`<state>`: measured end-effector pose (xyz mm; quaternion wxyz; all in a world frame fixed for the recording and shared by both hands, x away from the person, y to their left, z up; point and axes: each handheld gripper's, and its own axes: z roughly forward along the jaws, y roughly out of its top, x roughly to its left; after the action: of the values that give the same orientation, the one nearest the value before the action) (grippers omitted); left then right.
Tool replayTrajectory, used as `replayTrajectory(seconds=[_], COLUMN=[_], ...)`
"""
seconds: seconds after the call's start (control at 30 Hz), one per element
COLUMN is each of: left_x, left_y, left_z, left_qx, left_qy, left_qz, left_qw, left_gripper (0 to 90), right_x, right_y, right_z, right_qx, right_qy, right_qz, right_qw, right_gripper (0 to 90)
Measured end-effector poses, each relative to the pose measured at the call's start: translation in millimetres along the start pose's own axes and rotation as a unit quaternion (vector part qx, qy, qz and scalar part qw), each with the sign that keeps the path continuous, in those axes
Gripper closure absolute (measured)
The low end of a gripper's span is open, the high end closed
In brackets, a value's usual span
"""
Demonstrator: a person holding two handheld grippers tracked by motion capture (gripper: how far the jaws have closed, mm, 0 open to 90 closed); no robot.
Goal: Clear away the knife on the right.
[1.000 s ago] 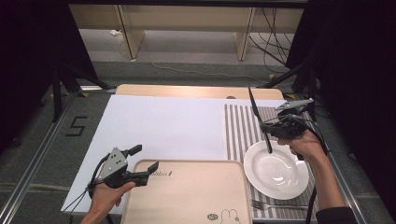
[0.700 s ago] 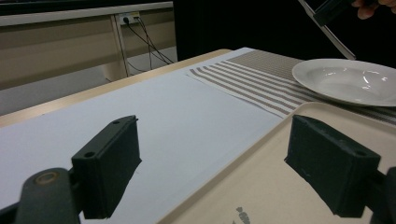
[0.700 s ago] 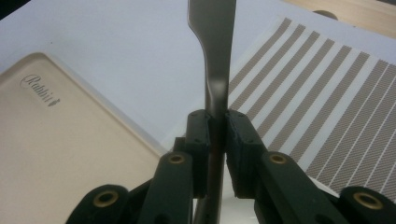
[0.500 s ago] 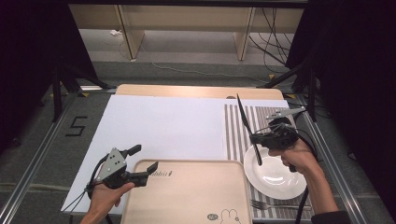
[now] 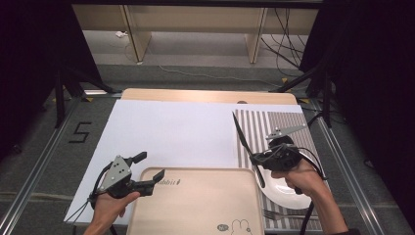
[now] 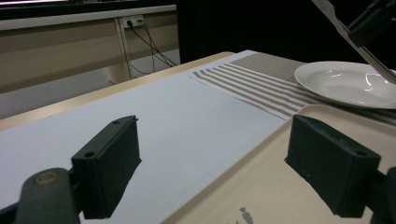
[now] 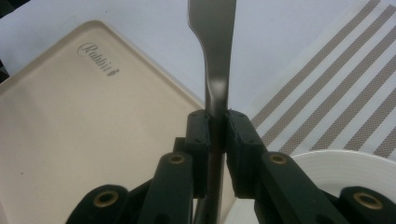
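Beige wood makes up the tray [image 5: 195, 205] nearest the person, printed with "Rabbit" and a small rabbit figure. The left gripper [image 5: 147, 172] hovers at its near left corner with jaws spread wide and nothing between them. Just right of the tray a fork [image 5: 279, 214] lies on the striped placemat [image 5: 266, 128], and beyond it the white plate [image 5: 286, 188] sits touching the tray's right edge, partly hidden under the right hand [image 5: 306, 181]. The right gripper [image 5: 257, 157] has its jaws pinched on a knife [image 5: 244, 139], which is held in the air, slanting over the tray's right rim and the mat. Under all of this lies a white sheet [image 5: 171, 132] on the wooden table [image 5: 205, 95]; past the table's far edge stand bench legs and cables [image 5: 284, 29] on the floor.

Since a second ago the right hand has carried the knife from above the plate's far side toward the tray. The left gripper has stayed in place.
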<state>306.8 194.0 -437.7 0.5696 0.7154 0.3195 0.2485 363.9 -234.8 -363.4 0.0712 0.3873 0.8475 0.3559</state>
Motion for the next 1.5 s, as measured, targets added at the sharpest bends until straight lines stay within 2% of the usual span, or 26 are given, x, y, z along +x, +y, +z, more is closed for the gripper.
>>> replayTrajectory(seconds=[0.1,0.13,0.23,0.3,0.33,0.4,0.43,0.47,0.5,0.57,0.63,0.7,1.1,1.33,1.47,1.5], left_x=[-0.2,-0.2,-0.2,-0.4,-0.3,-0.1,0.0,0.1,0.2,0.1,-0.3,-0.3,-0.6,-0.7,-0.8,-0.8], left_y=[-0.1,-0.1,-0.2,0.1,0.0,-0.3,-0.3,-0.3,-0.2,-0.1,-0.1,-0.1,-0.2,-0.2,-0.2,-0.2], left_z=[0.1,0.1,0.8,0.1,0.1,-0.2,-0.5,-0.7,-0.8,-0.9,-0.9,-0.8,-0.3,-0.4,-0.3,-0.3], left_qx=[-0.001,0.0,-0.004,0.0,-0.001,-0.001,-0.001,0.0,-0.001,-0.001,-0.001,-0.001,-0.001,-0.001,-0.001,-0.001], left_qy=[0.001,0.001,0.0,0.002,0.003,0.003,0.004,0.004,0.004,0.003,0.003,0.003,0.002,0.002,0.002,0.002], left_qz=[-0.001,0.0,-0.001,0.001,0.001,-0.001,-0.001,-0.001,-0.001,0.0,0.0,0.0,0.001,0.001,0.002,0.002], left_qw=[1.0,1.0,1.0,1.0,1.0,1.0,1.0,1.0,1.0,1.0,1.0,1.0,1.0,1.0,1.0,1.0], left_gripper=[16.5,16.5,16.5,16.5,16.5,16.5,16.5,16.5,16.5,16.5,16.5,16.5,16.5,16.5,16.5,16.5], right_x=[6.9,10.3,19.8,26.3,29.7,35.3,39.1,40.2,43.8,48.9,54.8,59.4,73.5,78.3,79.5,78.6], right_y=[-4.7,-7.6,-13.4,-17.0,-18.8,-21.8,-24.5,-26.9,-29.6,-34.1,-37.5,-41.0,-61.7,-66.1,-68.1,-68.6], right_z=[-0.1,1.8,3.4,5.4,6.8,6.4,7.9,9.1,10.1,11.3,12.4,13.9,23.2,28.2,32.4,34.0], right_qx=[0.009,-0.001,0.015,0.016,0.014,0.027,0.022,0.018,0.018,0.029,0.038,0.036,0.061,0.071,0.09,0.089], right_qy=[0.012,0.012,0.014,0.018,0.019,0.022,0.025,0.03,0.03,0.031,0.033,0.033,0.038,0.045,0.051,0.05], right_qz=[-0.004,0.002,0.0,0.0,0.003,0.005,0.014,0.006,0.011,0.001,0.004,0.009,0.007,0.008,0.01,0.003], right_qw=[0.9999,0.9999,0.9998,0.9997,0.9997,0.9994,0.9994,0.9994,0.9993,0.9991,0.9987,0.9988,0.9973,0.9965,0.9946,0.9947], right_gripper=[80.7,80.7,80.7,80.7,80.7,80.7,80.7,80.7,80.7,80.7,80.6,80.6,80.7,80.6,80.6,80.6])
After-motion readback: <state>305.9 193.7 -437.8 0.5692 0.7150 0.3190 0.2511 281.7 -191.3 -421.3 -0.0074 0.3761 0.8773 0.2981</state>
